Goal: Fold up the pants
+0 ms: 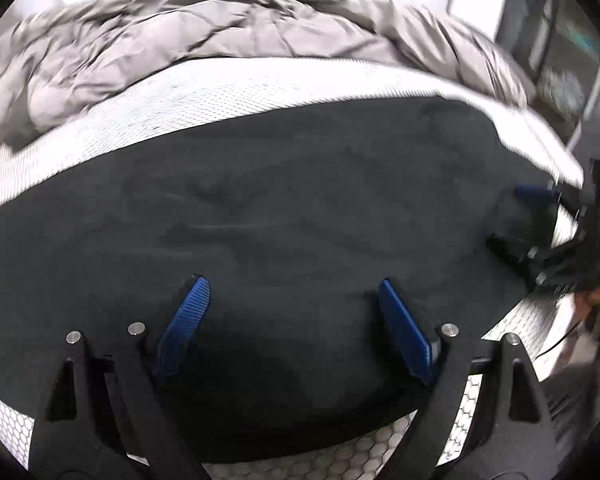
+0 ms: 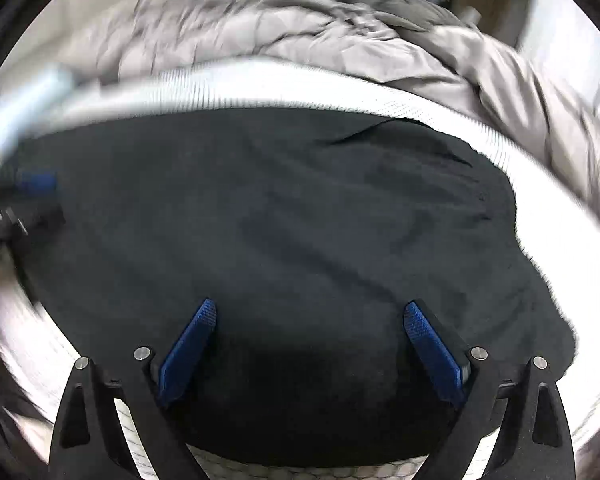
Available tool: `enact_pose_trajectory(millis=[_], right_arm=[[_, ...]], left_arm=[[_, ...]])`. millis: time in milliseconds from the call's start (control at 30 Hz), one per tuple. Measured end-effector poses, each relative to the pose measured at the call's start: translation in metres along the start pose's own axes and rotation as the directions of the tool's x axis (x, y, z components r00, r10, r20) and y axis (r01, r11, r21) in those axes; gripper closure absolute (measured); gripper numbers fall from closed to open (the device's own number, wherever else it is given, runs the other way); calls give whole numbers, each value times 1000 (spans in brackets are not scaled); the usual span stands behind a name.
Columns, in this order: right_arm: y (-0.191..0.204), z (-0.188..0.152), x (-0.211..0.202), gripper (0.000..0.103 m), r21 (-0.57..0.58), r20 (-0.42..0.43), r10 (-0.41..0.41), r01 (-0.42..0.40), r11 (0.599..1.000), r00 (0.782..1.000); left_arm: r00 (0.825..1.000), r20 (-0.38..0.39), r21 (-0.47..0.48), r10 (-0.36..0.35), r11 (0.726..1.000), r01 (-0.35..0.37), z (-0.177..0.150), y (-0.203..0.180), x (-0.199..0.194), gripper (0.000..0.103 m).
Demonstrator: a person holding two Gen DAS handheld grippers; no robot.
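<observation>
Dark pants lie spread flat across a white mattress; the right wrist view shows them too, with a fold edge near their upper right. My left gripper hovers just above the cloth with its blue pads wide apart and nothing between them. My right gripper also stands open over the pants, empty. In the left wrist view the right gripper shows at the far right edge of the pants. The left gripper appears blurred at the left edge of the right wrist view.
A crumpled grey duvet is bunched up along the far side of the mattress, also seen as the duvet in the right wrist view. The mattress's hexagon-patterned edge runs along the near side. Dark furniture stands at the right.
</observation>
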State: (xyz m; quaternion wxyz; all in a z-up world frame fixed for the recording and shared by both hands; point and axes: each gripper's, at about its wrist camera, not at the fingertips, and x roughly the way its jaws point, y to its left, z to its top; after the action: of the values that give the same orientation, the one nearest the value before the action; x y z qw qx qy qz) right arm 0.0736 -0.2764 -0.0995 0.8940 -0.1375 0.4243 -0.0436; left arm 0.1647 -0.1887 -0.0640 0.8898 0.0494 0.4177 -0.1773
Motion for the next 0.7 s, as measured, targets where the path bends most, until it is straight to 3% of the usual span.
enact_pose_trajectory(millis=[67,100,167,200,267,333,467,533,633,700], right_arm=[[-19,-8,-1,7,35,-8,13,-12,999,1000],[-38,-14,-4,7,86,-12,7,-6,996,1000],[-68,-26,-12,8,157,-17,-81,82,984,997],[-85,-33,-18,8,199,-10,-89,89,976,996],[-112,-45,-32,7,302,24,-71,61,951,997],[-132,-55,-46,7,400,70,-29,-2,916,997],[-159,-73,-64,7,579,203,124,-221,785,971],[-167,-80,-58,7,635,232,206,-309,708,951],[-177,-86,-39,10,702,253,293,-383,600,922],[-181,-90,-26,13,737,301,338,-442,511,892]], left_arm=[[1000,-13,14,7,1000,-7,-5,-5,3,15],[1000,-20,13,8,1000,-8,-7,-4,3,9],[999,-44,20,20,1000,-20,-8,-4,6,3],[999,-44,12,14,1000,-13,-9,-3,3,3],[999,-33,-18,5,1000,-6,-5,-1,-3,5],[999,24,-60,-47,997,48,0,-1,-16,5],[985,107,-76,-138,986,146,13,-20,-24,5],[984,70,-30,-162,986,164,15,-44,-14,5],[993,-54,98,-104,989,109,8,-80,12,5],[997,-41,135,-60,989,65,4,-92,17,4]])
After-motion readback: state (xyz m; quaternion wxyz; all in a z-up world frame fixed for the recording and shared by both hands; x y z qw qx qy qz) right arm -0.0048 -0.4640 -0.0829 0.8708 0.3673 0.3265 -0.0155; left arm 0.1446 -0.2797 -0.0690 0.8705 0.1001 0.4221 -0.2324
